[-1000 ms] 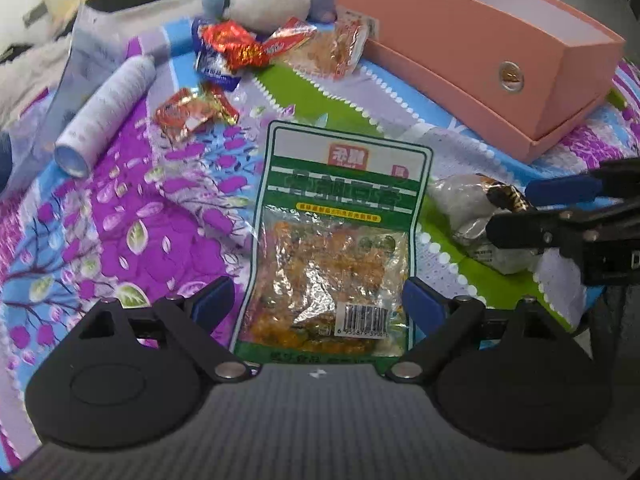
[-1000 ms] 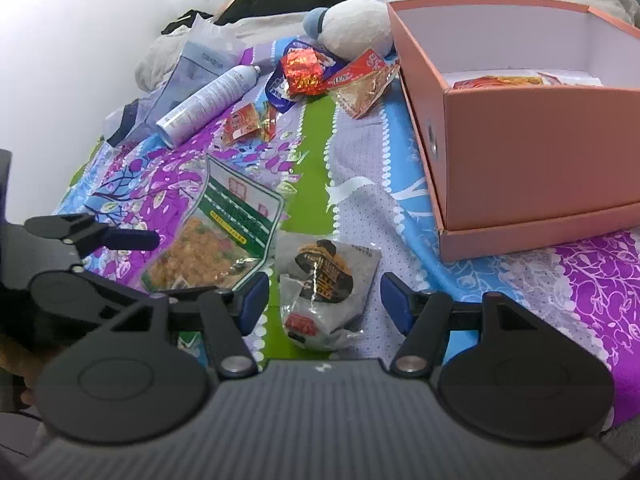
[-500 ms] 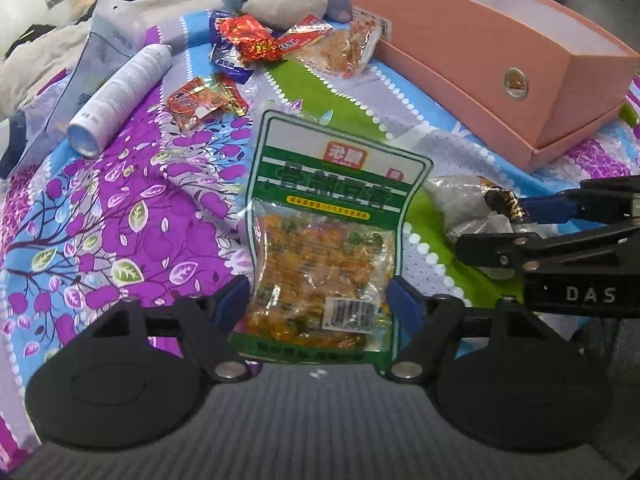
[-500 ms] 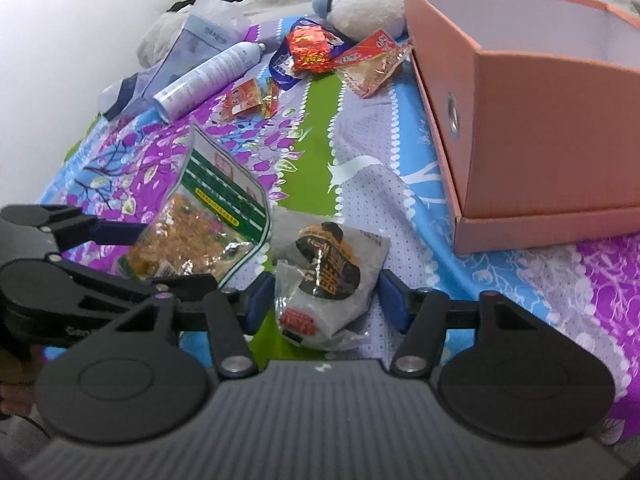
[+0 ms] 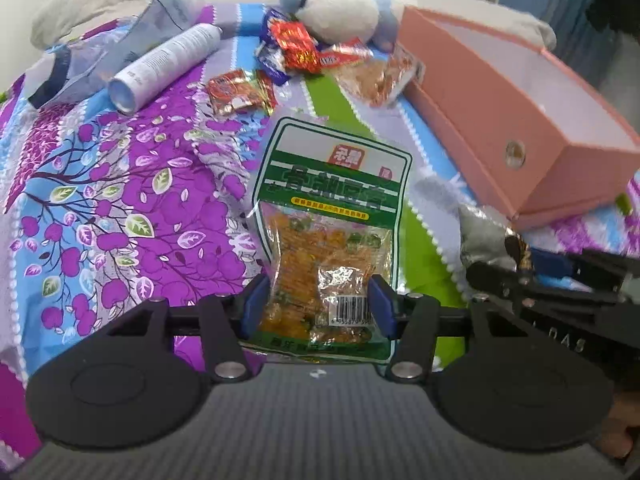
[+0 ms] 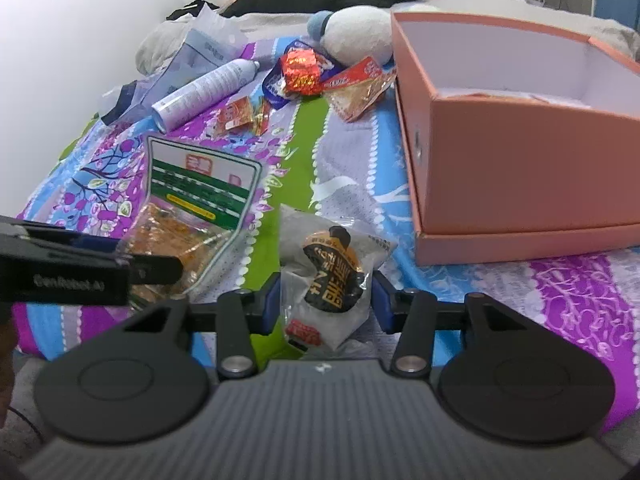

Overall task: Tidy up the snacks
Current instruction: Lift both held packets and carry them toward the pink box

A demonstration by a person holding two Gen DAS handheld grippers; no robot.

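Note:
My left gripper (image 5: 318,306) is shut on the bottom of a green-and-white snack bag (image 5: 332,216) with orange pieces inside; the bag rises tilted off the bedspread and also shows in the right wrist view (image 6: 188,204). My right gripper (image 6: 325,302) is shut on a clear wrapped bun with a black-and-orange label (image 6: 330,276), which shows at the right edge of the left wrist view (image 5: 486,240). The open pink box (image 6: 520,168) stands to the right. Small red and blue snack packets (image 5: 292,46) lie in a heap at the back.
A white spray can (image 5: 166,66) and a grey plastic pouch (image 5: 168,12) lie at the back left on the purple floral bedspread (image 5: 120,200). A white-and-blue plush toy (image 5: 340,14) sits behind the packets. An orange snack bag (image 6: 360,94) lies by the box's far corner.
Both grippers have closed from wide open: the left onto the green bag, the right onto the wrapped bun. Both items now sit lifted and tilted off the bedspread.

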